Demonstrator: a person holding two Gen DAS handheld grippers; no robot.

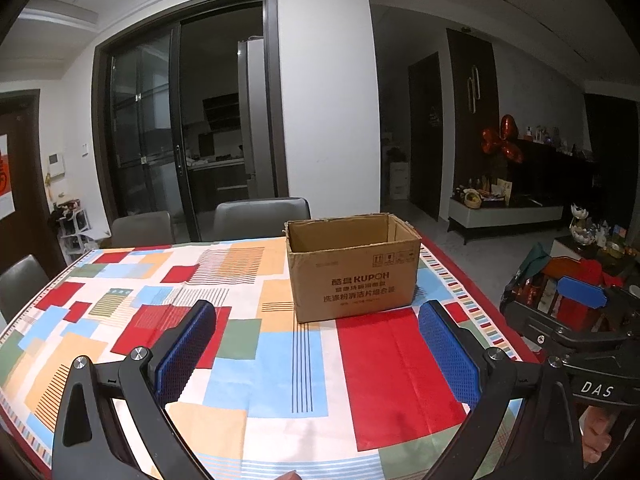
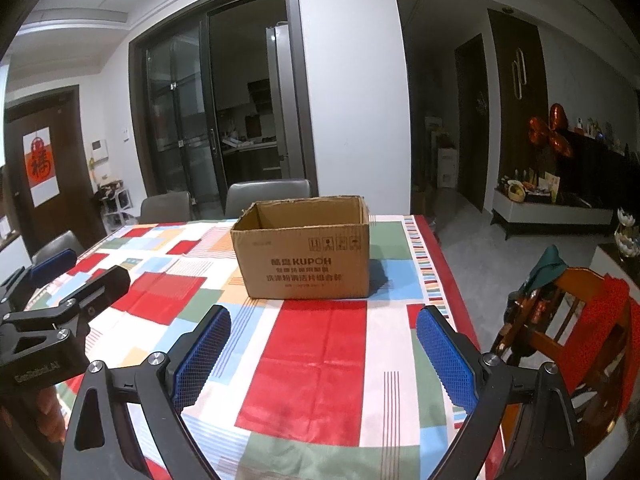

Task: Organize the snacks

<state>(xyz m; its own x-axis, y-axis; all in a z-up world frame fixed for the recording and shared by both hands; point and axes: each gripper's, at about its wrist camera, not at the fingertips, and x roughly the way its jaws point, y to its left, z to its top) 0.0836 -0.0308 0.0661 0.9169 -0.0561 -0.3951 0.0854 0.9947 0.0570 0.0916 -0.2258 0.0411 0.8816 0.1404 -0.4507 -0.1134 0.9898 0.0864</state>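
An open brown cardboard box (image 1: 352, 268) printed KUPOH stands upright on the patterned tablecloth (image 1: 160, 320), ahead of both grippers; it also shows in the right wrist view (image 2: 306, 258). Its inside is not visible. My left gripper (image 1: 318, 316) is open and empty, above the cloth short of the box. My right gripper (image 2: 324, 320) is open and empty, also short of the box. The right gripper shows at the right edge of the left view (image 1: 576, 304); the left gripper shows at the left edge of the right view (image 2: 76, 276). No snacks are in view.
Grey chairs (image 1: 260, 216) stand at the table's far side and left. A wooden chair (image 2: 580, 320) draped with red and green cloth stands off the table's right edge. A sideboard (image 2: 552, 208) with items stands at the far right.
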